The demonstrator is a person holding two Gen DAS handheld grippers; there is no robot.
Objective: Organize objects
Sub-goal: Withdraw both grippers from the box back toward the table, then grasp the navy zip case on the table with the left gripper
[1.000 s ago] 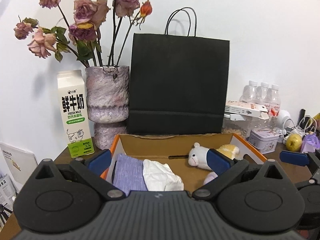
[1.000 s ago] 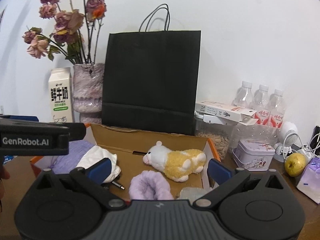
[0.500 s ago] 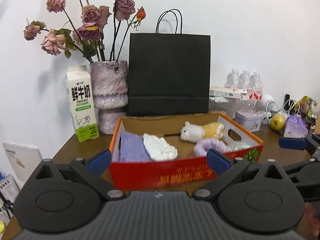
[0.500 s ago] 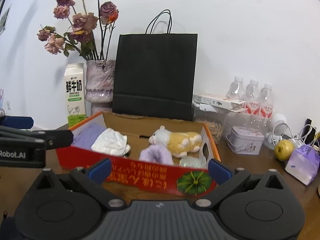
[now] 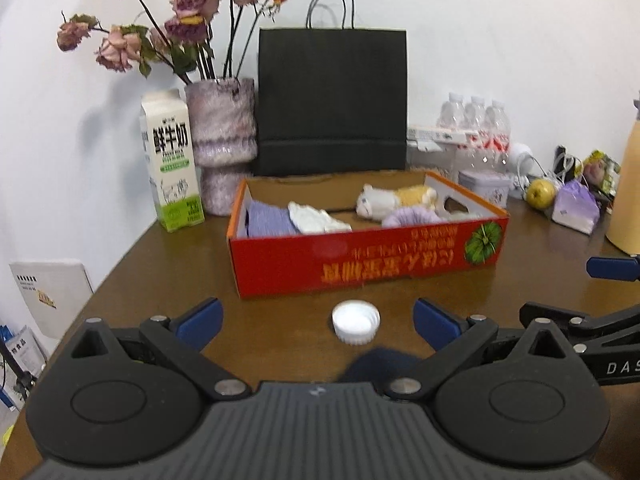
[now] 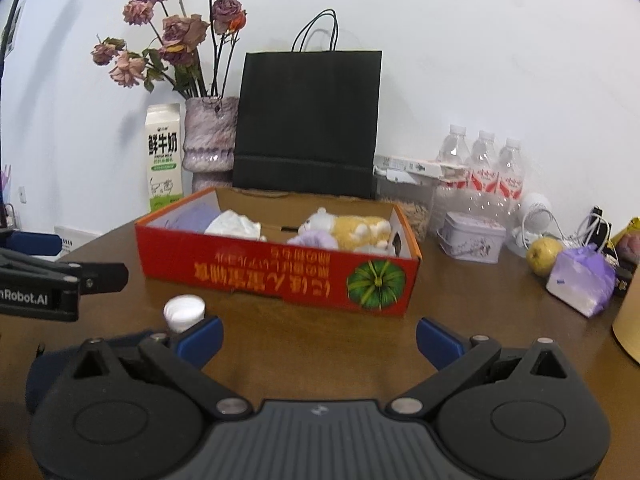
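A red cardboard box [image 5: 360, 256] [image 6: 280, 268] sits mid-table holding a plush lamb [image 5: 394, 198] [image 6: 348, 228], a white cloth [image 5: 316, 218] [image 6: 236, 224], a lilac folded cloth [image 5: 268, 220] and a lilac fluffy item [image 5: 412, 216] [image 6: 316, 238]. A white bottle cap [image 5: 355, 322] [image 6: 185, 312] lies on the table in front of the box. My left gripper [image 5: 318, 322] is open, with the cap between its fingertips' line. My right gripper [image 6: 320, 338] is open and empty, to the right of the cap. A dark blue object [image 5: 380, 364] lies just below the cap.
Behind the box stand a milk carton [image 5: 170, 160], a vase of dried roses [image 5: 222, 144], a black paper bag [image 5: 332, 100], water bottles [image 6: 484, 168], a tin [image 6: 472, 240], a pear [image 6: 544, 256] and a purple packet [image 6: 580, 280]. A yellow container [image 5: 626, 184] stands far right.
Both grippers have pulled back and away from the box, so its red front, the table in front and the white cap have come into view. Both stay open.
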